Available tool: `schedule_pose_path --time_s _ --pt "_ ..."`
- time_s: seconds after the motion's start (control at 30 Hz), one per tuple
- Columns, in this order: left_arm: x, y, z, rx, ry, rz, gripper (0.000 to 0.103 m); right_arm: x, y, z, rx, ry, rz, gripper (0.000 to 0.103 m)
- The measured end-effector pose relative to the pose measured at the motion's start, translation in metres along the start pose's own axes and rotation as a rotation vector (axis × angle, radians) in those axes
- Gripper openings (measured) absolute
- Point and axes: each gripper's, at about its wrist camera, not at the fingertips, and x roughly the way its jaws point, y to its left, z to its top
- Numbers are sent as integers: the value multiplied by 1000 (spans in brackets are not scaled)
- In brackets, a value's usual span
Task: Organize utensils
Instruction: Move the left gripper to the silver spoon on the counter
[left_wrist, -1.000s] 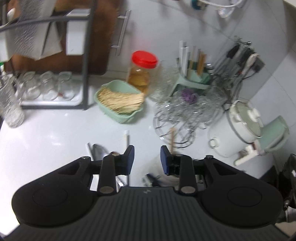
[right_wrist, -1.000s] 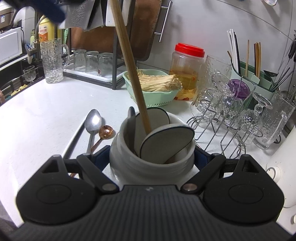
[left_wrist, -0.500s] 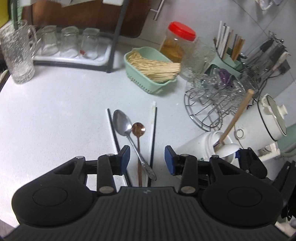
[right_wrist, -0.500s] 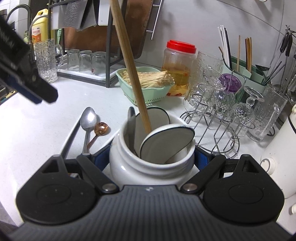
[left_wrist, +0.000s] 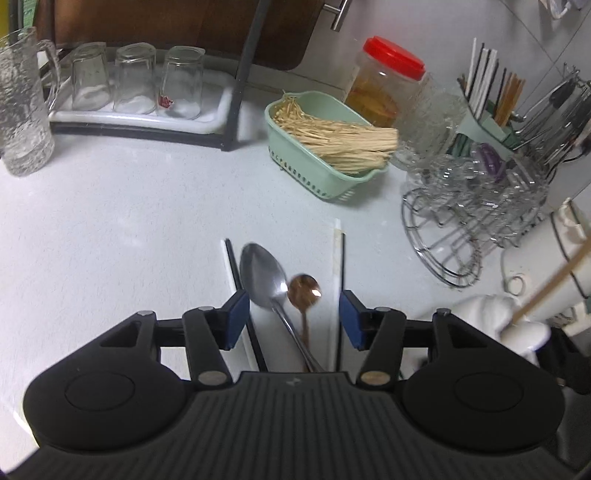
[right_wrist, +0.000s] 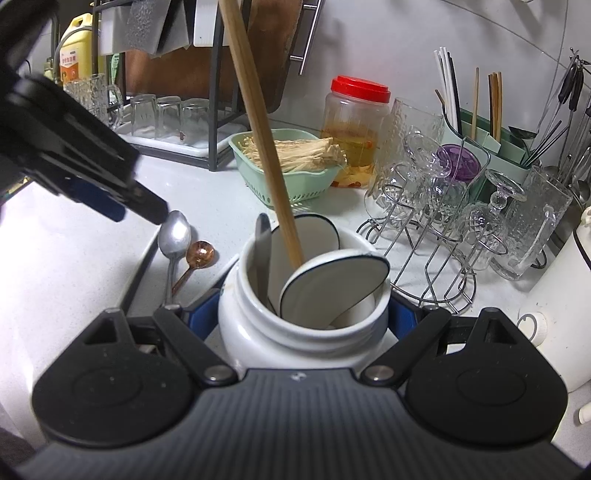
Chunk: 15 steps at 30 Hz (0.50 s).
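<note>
On the white counter lie a steel spoon (left_wrist: 263, 277), a small copper spoon (left_wrist: 303, 290) and black-and-white chopsticks (left_wrist: 337, 258). My left gripper (left_wrist: 293, 317) hovers low over them, its jaws opening, the two spoons lying between the blue pads untouched. In the right wrist view my right gripper (right_wrist: 303, 314) is shut on a white ceramic jar (right_wrist: 295, 332) that holds a long wooden handle (right_wrist: 258, 122), white ladles and a grey utensil. The steel spoon (right_wrist: 173, 236) and copper spoon (right_wrist: 199, 254) lie left of the jar, with the left gripper's fingers (right_wrist: 122, 199) above them.
Behind stand a green basket of enoki mushrooms (left_wrist: 325, 147), a red-lidded jar (left_wrist: 384, 92), a wire rack of glasses (left_wrist: 476, 206), a green chopstick holder (left_wrist: 487, 110), a tray of upturned glasses (left_wrist: 136, 85), a glass pitcher (left_wrist: 22, 107) and a white cooker (right_wrist: 561, 302).
My left gripper has come down toward the counter over the spoons and chopsticks, and its jaws have spread wider. The right gripper has kept still, holding the jar.
</note>
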Motion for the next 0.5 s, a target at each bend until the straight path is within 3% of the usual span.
schedule_pose_path --time_s 0.27,0.5 --pt "42 7 15 55 55 -14 60 5 4 2 -37 18 -14 94" --pt "57 5 22 103 73 31 59 10 7 2 -44 37 -36 95"
